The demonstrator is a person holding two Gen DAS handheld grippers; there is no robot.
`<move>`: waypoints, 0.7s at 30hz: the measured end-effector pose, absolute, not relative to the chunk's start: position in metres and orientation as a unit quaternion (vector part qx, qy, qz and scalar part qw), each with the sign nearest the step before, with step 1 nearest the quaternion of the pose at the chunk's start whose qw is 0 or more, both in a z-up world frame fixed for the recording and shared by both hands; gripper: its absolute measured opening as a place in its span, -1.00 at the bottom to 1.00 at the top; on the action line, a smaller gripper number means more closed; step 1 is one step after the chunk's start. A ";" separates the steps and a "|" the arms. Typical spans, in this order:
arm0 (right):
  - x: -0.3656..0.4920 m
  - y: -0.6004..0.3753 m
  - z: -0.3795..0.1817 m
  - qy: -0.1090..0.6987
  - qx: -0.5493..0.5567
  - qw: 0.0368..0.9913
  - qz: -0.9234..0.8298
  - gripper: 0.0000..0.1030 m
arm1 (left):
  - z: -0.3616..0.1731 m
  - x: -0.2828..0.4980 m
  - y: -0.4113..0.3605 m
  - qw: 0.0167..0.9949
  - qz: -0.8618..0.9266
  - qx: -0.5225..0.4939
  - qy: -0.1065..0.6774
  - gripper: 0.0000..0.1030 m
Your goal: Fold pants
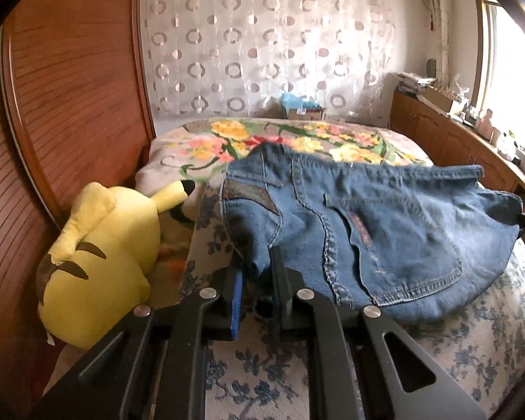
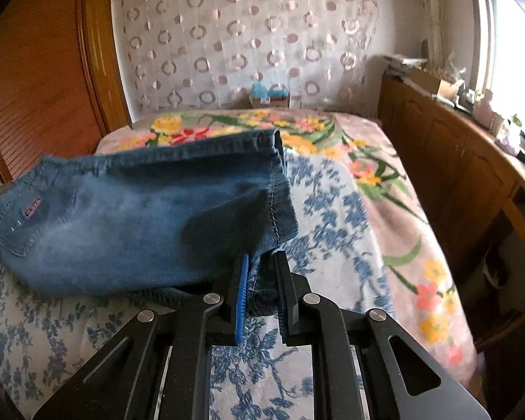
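Pants (image 1: 367, 217) lie on the bed (image 1: 472, 332) (plush toy (image 1: 101, 262) left), curtain (image 1: 262, 42) behind.

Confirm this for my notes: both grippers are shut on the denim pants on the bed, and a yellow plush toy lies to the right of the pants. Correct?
Not quite. The yellow plush toy lies to the left of the pants, against the wooden panel, as the left wrist view shows. The rest holds: the left gripper and right gripper are both shut on denim, on the bed.

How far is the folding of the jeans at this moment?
Done: the jeans already lie doubled over on the bed. In hand: the left gripper and the right gripper each pinch a near edge of the denim. Left: laying that edge across to finish the fold, then letting go.
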State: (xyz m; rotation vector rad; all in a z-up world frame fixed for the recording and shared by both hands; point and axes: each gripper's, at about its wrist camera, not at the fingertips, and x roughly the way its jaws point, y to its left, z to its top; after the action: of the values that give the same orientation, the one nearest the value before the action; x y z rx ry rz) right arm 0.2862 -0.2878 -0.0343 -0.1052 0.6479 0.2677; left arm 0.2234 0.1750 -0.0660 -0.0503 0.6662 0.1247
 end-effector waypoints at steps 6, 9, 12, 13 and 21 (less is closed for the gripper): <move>0.257 -0.306 -0.024 0.297 -0.047 0.945 0.130 -0.73 | -0.047 0.196 0.162 0.949 0.055 -0.016 0.310 -0.73; 0.240 -0.321 -0.021 0.292 -0.042 0.947 0.129 -0.73 | -0.044 0.181 0.159 0.950 0.050 -0.018 0.306 -0.73; 0.219 -0.332 -0.018 0.287 -0.042 0.949 0.127 -0.73 | -0.041 0.164 0.151 0.952 0.043 -0.018 0.303 -0.73; 0.211 -0.335 -0.017 0.285 -0.044 0.949 0.127 -0.73 | -0.040 0.159 0.148 0.952 0.041 -0.016 0.302 -0.73; 0.149 -0.357 -0.007 0.267 -0.047 0.956 0.115 -0.73 | -0.028 0.113 0.130 0.958 0.018 -0.012 0.285 -0.73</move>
State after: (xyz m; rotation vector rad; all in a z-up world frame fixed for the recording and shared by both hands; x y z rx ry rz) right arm 0.1486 -0.3574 -0.0074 -0.0962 0.5412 0.2326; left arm 0.1127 0.1301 -0.0276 -0.0246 0.5780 0.0365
